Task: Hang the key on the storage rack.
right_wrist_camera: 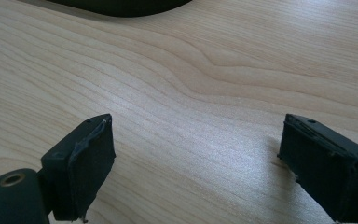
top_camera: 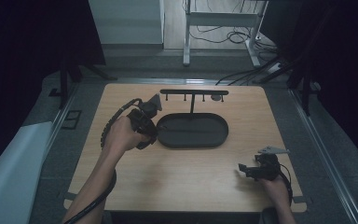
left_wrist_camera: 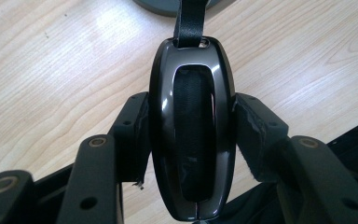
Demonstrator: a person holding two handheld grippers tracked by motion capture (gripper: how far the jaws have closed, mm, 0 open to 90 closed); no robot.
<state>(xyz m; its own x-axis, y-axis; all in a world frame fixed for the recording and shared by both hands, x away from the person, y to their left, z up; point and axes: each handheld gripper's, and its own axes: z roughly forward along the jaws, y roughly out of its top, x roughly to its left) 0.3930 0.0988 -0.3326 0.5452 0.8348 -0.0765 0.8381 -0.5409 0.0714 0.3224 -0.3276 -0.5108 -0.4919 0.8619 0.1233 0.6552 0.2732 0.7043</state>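
My left gripper (left_wrist_camera: 191, 128) is shut on a glossy black oval fob (left_wrist_camera: 161, 93), its pads pressing both long sides. A black strap (left_wrist_camera: 189, 23) runs from the fob's top toward the tray. In the high view the left gripper (top_camera: 145, 125) hovers at the left end of the black oval tray (top_camera: 193, 140), pointing down at the wood. My right gripper (right_wrist_camera: 196, 158) stands open with nothing between its fingers, low over bare wood. In the high view the right gripper (top_camera: 244, 169) is near the table's front right corner.
A black T-shaped stand with several small hooks (top_camera: 193, 92) rises behind the tray. The wooden table (top_camera: 191, 172) has bare wood in front of the tray. The tray's edge (right_wrist_camera: 121, 5) lies far ahead of the right gripper. Dark curtains and cables surround the table.
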